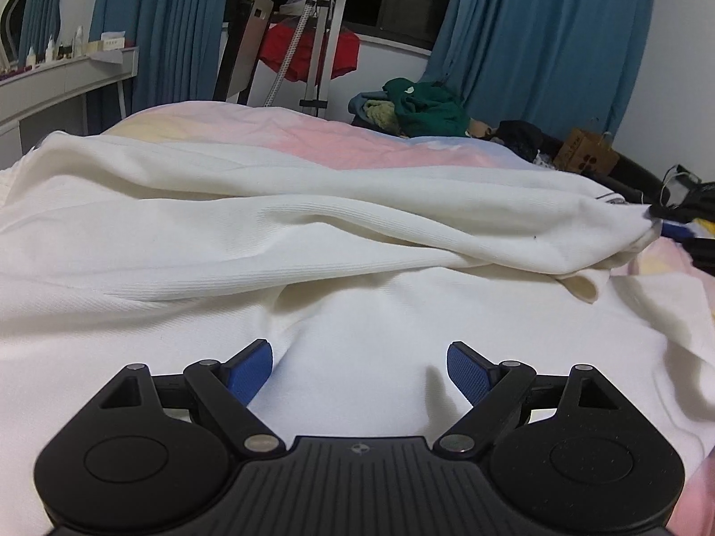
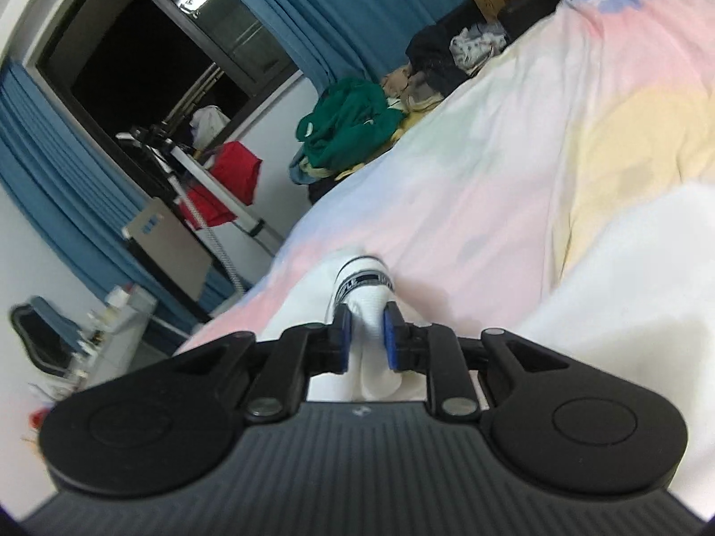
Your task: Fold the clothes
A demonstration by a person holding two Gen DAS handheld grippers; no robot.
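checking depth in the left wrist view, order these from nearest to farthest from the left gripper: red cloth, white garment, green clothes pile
1. white garment: directly under and ahead of the left gripper, spread over the bed.
2. green clothes pile: past the bed's far edge, right of centre.
3. red cloth: farthest back, hanging behind the tripod near the window.

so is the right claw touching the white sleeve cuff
Touching. The right wrist view shows the right claw with both blue pads pressed against the white sleeve cuff, the fabric bunched between them.

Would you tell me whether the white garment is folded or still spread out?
Partly folded: the white garment has its sleeve drawn across its body.
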